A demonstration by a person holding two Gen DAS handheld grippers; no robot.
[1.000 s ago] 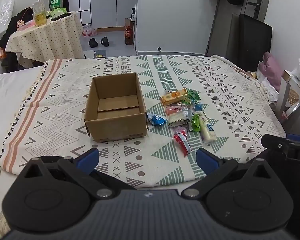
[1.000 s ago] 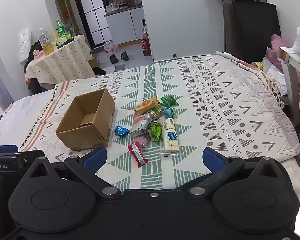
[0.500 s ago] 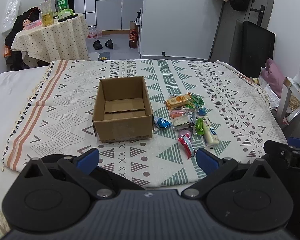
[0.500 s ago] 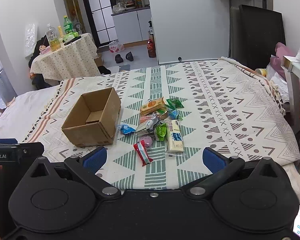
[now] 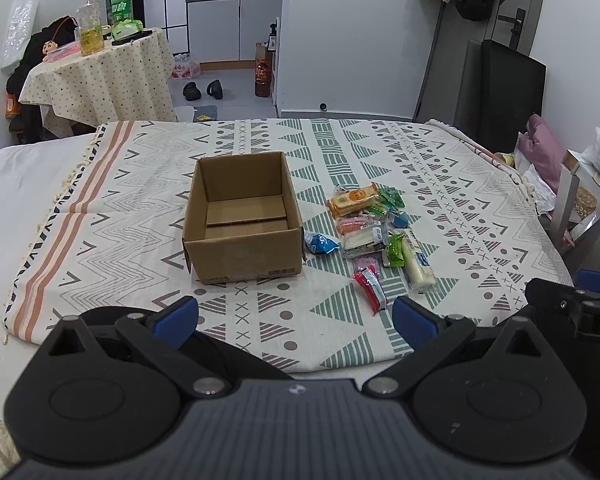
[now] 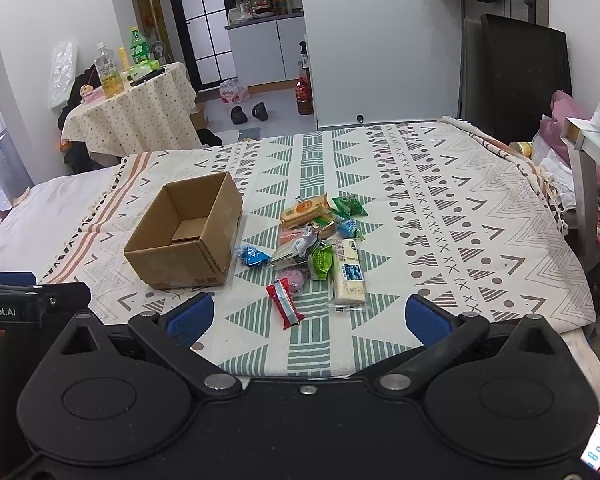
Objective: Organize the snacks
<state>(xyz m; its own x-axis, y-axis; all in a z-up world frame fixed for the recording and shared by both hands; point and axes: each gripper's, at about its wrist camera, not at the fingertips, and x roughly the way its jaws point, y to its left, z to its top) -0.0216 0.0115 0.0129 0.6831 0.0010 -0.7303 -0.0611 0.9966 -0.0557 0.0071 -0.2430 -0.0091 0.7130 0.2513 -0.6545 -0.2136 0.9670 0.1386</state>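
a bed (image 5: 28,184) fills the room's middle, and over most of it lies a patterned blanket (image 5: 452,200) of green triangles, grey zigzags and an orange stripe down one side. past the foot of the bed stands a small round table (image 6: 140,112) under a dotted cloth, with bottles on it. on the blanket sits an open cardboard box (image 5: 242,220), upright, its flaps folded down inside and nothing else in it that i can see. just beside the box, on the side nearer the dark panel against the wall, lies the pile of snacks (image 6: 316,244), loosely heaped and partly overlapping, none of them in the box. the longest is a white bar with blue print (image 6: 349,272) at the pile's outer edge; at the far end lies an orange packet (image 5: 352,199); a small blue packet (image 5: 320,242) rests closest to the box, almost touching its wall; a red packet (image 6: 285,305) lies nearest the tongs, a little apart from the rest. the left gripper (image 5: 296,318) hangs low over the near edge of the bed, blue pads spread wide, holding nothing. the right gripper (image 6: 309,316) sits alongside it, likewise spread wide and empty, the red packet showing between its tips but well beyond them.
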